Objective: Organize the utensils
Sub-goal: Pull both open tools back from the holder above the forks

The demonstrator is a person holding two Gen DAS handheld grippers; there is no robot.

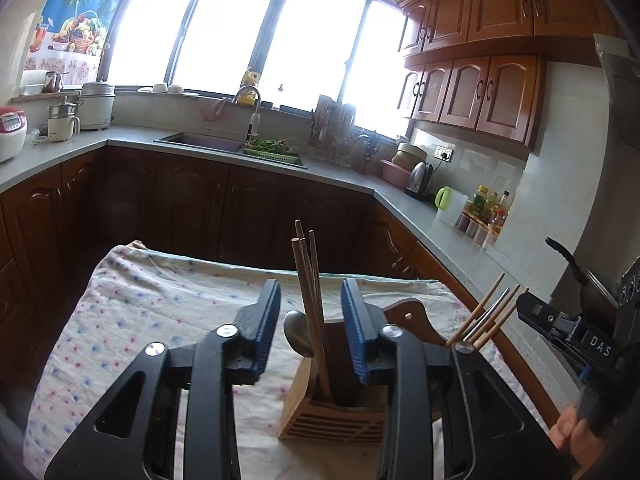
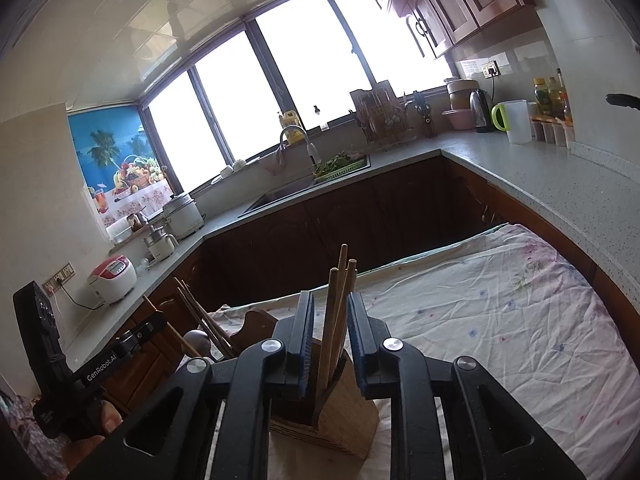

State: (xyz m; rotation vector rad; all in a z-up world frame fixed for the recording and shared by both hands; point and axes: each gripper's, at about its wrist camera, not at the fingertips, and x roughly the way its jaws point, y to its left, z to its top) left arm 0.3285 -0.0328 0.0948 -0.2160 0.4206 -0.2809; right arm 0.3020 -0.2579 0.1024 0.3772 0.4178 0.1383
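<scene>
A wooden utensil holder [image 1: 332,412] stands on a table covered with a flowered cloth [image 1: 152,308]. Dark chopsticks [image 1: 308,280] and a metal spoon [image 1: 298,336] stand in its left compartment. Light chopsticks [image 1: 486,316] stick out of its right side. My left gripper [image 1: 312,316] is open, with the dark chopsticks between its fingers but not touched. In the right wrist view the holder [image 2: 344,420] sits below my right gripper [image 2: 330,332], which is open around the light chopsticks [image 2: 338,312] without gripping them. The other gripper shows at each view's edge.
A grey L-shaped counter [image 1: 404,200] runs behind the table, with a sink [image 1: 200,142], a kettle [image 1: 418,176], a white jug [image 1: 450,208] and bottles [image 1: 486,204]. Rice cookers [image 1: 96,106] stand at the left. The cloth [image 2: 500,312] spreads right of the holder.
</scene>
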